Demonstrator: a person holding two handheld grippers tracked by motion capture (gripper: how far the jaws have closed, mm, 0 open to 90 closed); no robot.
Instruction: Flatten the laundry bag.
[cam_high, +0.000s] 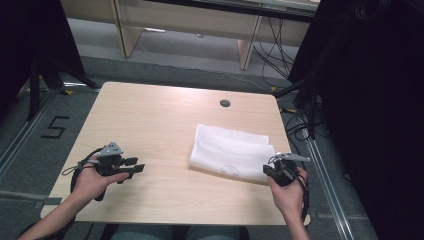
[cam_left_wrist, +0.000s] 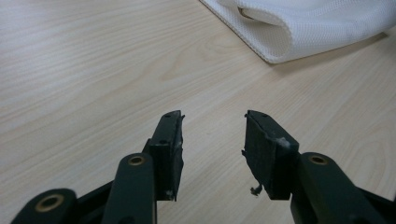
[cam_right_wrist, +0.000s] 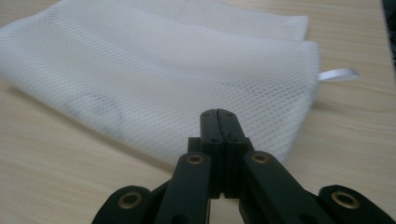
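The right gripper (cam_right_wrist: 217, 113), jaws pressed together on nothing, rests at the 5 o'clock corner of a folded white mesh cloth (cam_high: 231, 151) lying right of centre on the wooden worktop (cam_high: 150, 120), while the left gripper (cam_left_wrist: 213, 117), jaws spread and empty, sits at 8 o'clock.

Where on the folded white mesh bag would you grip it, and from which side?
Probably the near right corner of the mesh bag, coming from the person's side with the right tool: the layered edges are exposed there and that tool is already beside it.
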